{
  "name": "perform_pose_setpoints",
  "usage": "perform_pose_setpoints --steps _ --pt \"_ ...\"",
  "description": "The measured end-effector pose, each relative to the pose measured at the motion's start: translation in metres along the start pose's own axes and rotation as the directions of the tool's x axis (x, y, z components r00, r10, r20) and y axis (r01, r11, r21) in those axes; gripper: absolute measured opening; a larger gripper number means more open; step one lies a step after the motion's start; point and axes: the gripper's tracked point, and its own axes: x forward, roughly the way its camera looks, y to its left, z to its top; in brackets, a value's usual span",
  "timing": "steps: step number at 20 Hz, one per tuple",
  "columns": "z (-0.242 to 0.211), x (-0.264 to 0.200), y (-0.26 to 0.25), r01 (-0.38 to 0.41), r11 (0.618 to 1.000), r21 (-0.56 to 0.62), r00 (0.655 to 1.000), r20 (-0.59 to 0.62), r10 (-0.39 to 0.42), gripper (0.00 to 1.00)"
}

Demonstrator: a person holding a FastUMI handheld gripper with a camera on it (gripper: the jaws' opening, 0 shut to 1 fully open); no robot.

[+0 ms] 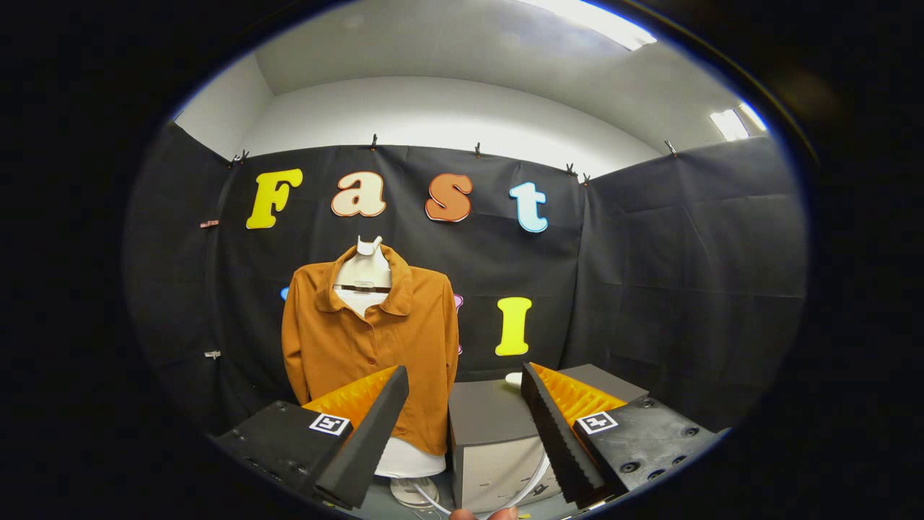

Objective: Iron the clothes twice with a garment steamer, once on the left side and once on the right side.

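An orange-brown button-up shirt (372,347) hangs on a white mannequin bust (366,271), beyond my left finger and in front of the black cloth wall. A small white object (513,378), perhaps the steamer, rests on a grey box (487,415); my right finger hides most of it. A white cable (533,478) loops down the front of the box. My gripper (463,370) is open, with nothing between its fingers. The box lies straight ahead in the gap between them.
The bust stands on a round white base (411,491) on the floor beside the box. Black cloth walls close the booth at the back and on both sides. A person's fingertip (485,514) shows just below the gripper.
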Motion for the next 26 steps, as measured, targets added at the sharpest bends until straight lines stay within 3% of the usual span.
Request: perform_pose_setpoints --steps 7,14,19,26 --pt "-0.003 0.026 -0.019 -0.009 0.999 0.031 1.0 -0.013 0.009 0.98" --pt "-0.07 0.105 -0.086 0.019 0.999 0.051 0.966 -0.258 -0.005 0.98" --pt "-0.14 0.168 -0.124 -0.01 0.998 0.065 0.883 -0.467 0.039 0.99" --pt "-0.246 0.244 -0.173 -0.028 0.998 0.064 0.709 -0.702 0.065 0.99"
